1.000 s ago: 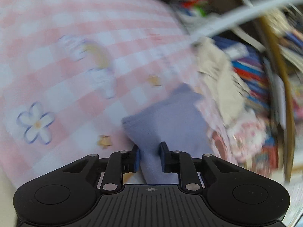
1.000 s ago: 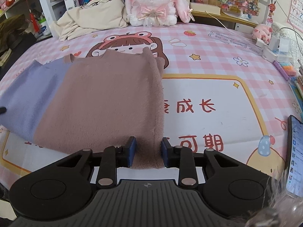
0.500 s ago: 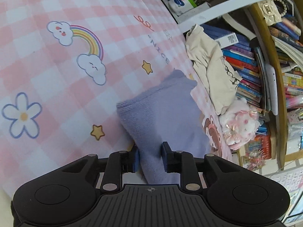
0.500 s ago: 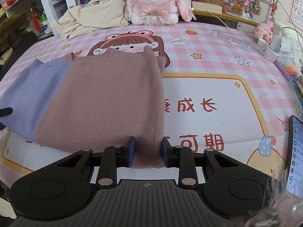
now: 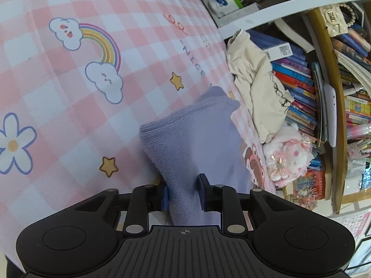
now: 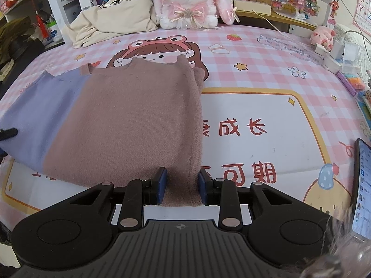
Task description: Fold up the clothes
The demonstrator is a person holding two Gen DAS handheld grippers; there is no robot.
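Observation:
A two-tone sweater lies folded on the pink checked table cover [image 6: 255, 53]. Its mauve-brown part [image 6: 129, 125] faces my right gripper [image 6: 182, 186], which is shut on the sweater's near right hem. The lavender part [image 6: 44, 111] lies to the left. In the left wrist view that lavender end [image 5: 197, 139] bunches up between the pads of my left gripper [image 5: 183, 193], whose jaws are closing on it. A dark tip of the left gripper [image 6: 8, 133] shows at the left edge of the right wrist view.
A cream garment [image 6: 111, 25] and a plush rabbit [image 6: 187, 2] sit at the table's far edge before bookshelves [image 5: 299, 78]. A lit phone [image 6: 363, 185] lies at the near right edge. Chargers and small items [image 6: 336, 55] crowd the far right.
The left wrist view has gone from blurred to steady and sits a little lower over the lavender end, still between its pads. The right gripper and the brown hem have not moved.

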